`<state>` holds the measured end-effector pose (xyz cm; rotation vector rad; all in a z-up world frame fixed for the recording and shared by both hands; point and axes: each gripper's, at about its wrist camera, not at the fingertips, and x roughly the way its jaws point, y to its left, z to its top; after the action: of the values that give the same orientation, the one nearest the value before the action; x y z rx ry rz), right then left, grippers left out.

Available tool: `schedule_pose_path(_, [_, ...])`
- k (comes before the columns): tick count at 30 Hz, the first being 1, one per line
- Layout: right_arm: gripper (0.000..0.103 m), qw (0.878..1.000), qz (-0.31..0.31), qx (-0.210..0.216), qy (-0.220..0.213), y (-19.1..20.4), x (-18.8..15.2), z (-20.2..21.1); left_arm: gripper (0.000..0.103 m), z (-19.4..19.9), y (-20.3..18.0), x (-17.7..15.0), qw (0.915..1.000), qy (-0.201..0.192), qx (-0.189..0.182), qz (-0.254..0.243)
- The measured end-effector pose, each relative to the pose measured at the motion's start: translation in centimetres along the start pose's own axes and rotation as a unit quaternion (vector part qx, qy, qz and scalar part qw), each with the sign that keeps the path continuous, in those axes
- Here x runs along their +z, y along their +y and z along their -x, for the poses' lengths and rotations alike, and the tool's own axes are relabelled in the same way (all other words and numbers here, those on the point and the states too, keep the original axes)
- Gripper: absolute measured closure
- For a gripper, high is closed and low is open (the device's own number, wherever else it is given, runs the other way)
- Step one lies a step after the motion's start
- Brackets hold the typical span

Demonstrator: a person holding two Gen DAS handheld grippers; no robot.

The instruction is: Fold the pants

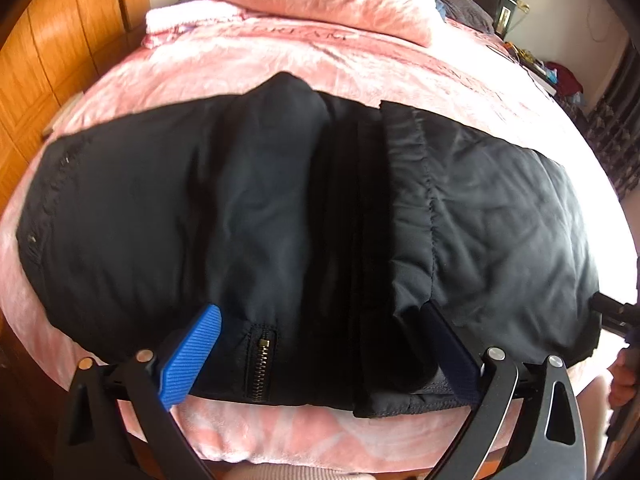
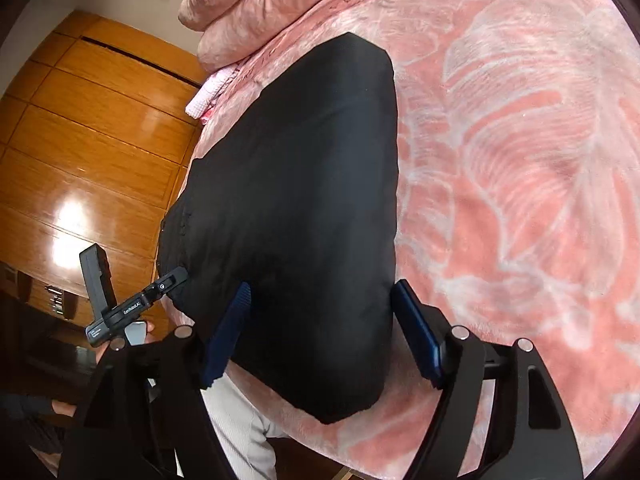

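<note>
Pants (image 1: pixel 280 208) lie flat across the pink bed (image 1: pixel 280 60), folded into a dark band that runs under and ahead of both pairs of fingers. Your left gripper (image 1: pixel 324 344) has its fingers spread wide, straddling the near edge where the zipper (image 1: pixel 262 364) and the stacked layers sit; nothing is pinched there. Your right gripper (image 2: pixel 320 328) is also spread, its fingers either side of the near end of the bundle (image 2: pixel 312 220), and whether the pads touch the cloth I cannot tell. Expect thin, slick, woven fabric: light, limp, with no stiffness of its own, so any lifted part will sag and the layers may slide over each other. Judging from the seams, the firmest holds are the stitched hem ahead of your left fingers and the thick folded edge between your right fingers. Take all layers together, close to the corners, or the top layer may peel off alone.
</note>
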<state>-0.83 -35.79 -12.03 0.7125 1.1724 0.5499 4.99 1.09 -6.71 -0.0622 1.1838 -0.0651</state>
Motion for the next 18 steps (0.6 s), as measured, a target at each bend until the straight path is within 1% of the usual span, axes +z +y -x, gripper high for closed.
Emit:
schedule_pose_path(2, [0.030, 1.000, -0.009, 0.021, 0.007, -0.5, 0.0, -0.7, 0.003, -0.3, 0.1, 0.0, 1.0000, 0.003, 0.001, 0.002])
schedule_pose_path(4, [0.038, 0.999, -0.009, 0.037, 0.011, -0.8, 0.2, -1.3, 0.003, -0.6, -0.2, 0.0, 1.0000, 0.003, 0.005, 0.001])
schedule_pose_path(6, [0.065, 0.999, -0.002, 0.046, 0.009, -0.7, 0.0, -0.8, 0.003, -0.8, -0.3, -0.1, 1.0000, 0.004, 0.007, 0.003])
schedule_pose_path(8, [0.080, 0.998, 0.010, 0.059, 0.000, -0.1, 0.4, 0.1, 0.003, -0.9, -0.6, -0.1, 1.0000, 0.005, 0.000, 0.001])
schedule_pose_path(9, [0.085, 0.998, 0.018, 0.059, -0.003, 0.2, 0.7, 0.7, 0.003, -1.1, -0.9, 0.0, 1.0000, 0.005, 0.000, -0.002])
schedule_pose_path(13, [0.090, 0.999, 0.036, 0.036, -0.012, 2.3, 0.8, 3.8, 0.003, -1.6, -2.3, 0.2, 1.0000, 0.002, 0.006, -0.006])
schedule_pose_path(15, [0.091, 0.999, 0.033, 0.031, -0.015, 2.4, 1.1, 5.0, 0.003, -2.0, -3.1, 0.4, 1.0000, 0.003, -0.009, 0.004])
schedule_pose_path(17, [0.092, 0.999, 0.037, 0.009, -0.029, 2.0, 1.2, 6.9, 0.003, -2.3, -4.2, 0.6, 0.9993, 0.007, -0.034, 0.012])
schedule_pose_path(18, [0.092, 0.999, 0.033, 0.001, -0.035, 1.4, 1.1, 8.0, 0.003, -2.6, -5.4, 0.7, 0.9986, 0.010, -0.050, 0.011])
